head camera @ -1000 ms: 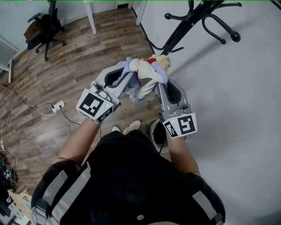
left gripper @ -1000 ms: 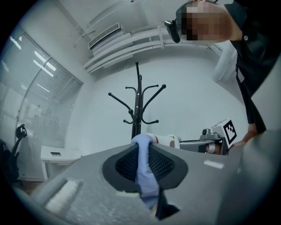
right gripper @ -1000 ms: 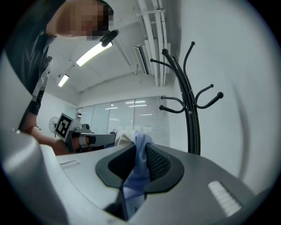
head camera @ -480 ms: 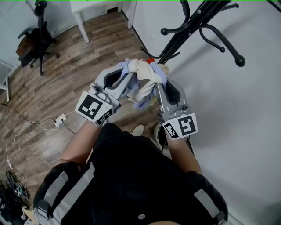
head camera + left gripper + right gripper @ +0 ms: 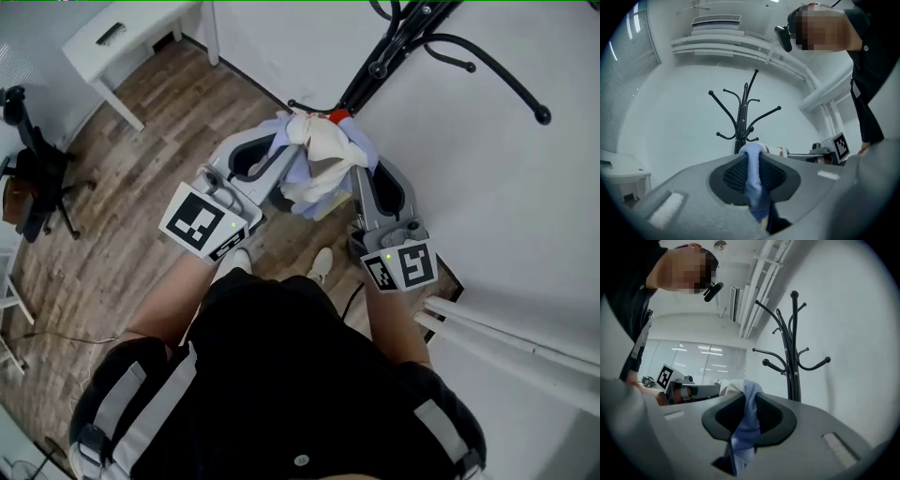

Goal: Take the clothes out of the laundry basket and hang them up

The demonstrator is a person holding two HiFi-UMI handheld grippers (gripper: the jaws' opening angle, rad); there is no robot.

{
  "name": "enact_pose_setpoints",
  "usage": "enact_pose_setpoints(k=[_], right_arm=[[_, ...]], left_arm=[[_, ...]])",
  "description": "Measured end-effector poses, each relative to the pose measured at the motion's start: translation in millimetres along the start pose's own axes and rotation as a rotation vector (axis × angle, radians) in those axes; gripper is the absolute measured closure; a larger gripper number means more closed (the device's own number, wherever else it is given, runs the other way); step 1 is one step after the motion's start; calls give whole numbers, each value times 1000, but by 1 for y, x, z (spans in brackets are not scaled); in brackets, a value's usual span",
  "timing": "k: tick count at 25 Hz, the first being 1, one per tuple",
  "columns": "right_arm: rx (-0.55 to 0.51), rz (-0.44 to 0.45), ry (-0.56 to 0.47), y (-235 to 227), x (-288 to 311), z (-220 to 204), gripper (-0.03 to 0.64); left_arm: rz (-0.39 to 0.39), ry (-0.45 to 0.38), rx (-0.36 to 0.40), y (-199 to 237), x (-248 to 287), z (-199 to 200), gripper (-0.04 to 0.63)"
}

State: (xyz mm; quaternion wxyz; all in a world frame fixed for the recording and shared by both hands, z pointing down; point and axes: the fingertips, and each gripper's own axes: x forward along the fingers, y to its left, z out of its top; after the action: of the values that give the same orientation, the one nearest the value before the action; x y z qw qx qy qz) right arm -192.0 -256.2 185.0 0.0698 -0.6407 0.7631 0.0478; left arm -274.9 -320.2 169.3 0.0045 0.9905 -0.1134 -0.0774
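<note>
A bunched garment (image 5: 323, 159), pale blue and cream with a bit of red, hangs between my two grippers in the head view. My left gripper (image 5: 281, 150) is shut on a fold of its blue cloth (image 5: 752, 180), which fills the gap between the jaws. From the other side my right gripper (image 5: 358, 167) is shut on another blue fold (image 5: 745, 425). A black coat stand (image 5: 394, 42) rises just beyond the garment, against the white wall; its hooked arms (image 5: 740, 117) stand straight ahead of the left gripper and slightly right of the right gripper (image 5: 793, 352).
A white table (image 5: 131, 42) stands at the upper left on the wood floor (image 5: 141, 159), and an office chair (image 5: 33, 178) sits at the left edge. The white wall (image 5: 506, 187) runs along the right. White rails (image 5: 506, 342) lean at the lower right.
The view has swung right and toward the wall: the coat stand's base is now closer, the chair has slid to the left edge. Both grippers keep their hold on the garment.
</note>
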Motion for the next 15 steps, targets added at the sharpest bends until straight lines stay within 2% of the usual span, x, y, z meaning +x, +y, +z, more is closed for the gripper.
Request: enact_pose_setpoints(k=[5,10,15], right_arm=[[-72,-119,-27,43,1,48,552],[-182,-165,-26,95,45,136,552],[-220,-208,-35,99,50,165,551]], left_arm=[[-131,-43,-8,1,-27,51,548],[-214,-122,-39,33,-51,148,548],[-267,-126,-31,28,-44,173,548]])
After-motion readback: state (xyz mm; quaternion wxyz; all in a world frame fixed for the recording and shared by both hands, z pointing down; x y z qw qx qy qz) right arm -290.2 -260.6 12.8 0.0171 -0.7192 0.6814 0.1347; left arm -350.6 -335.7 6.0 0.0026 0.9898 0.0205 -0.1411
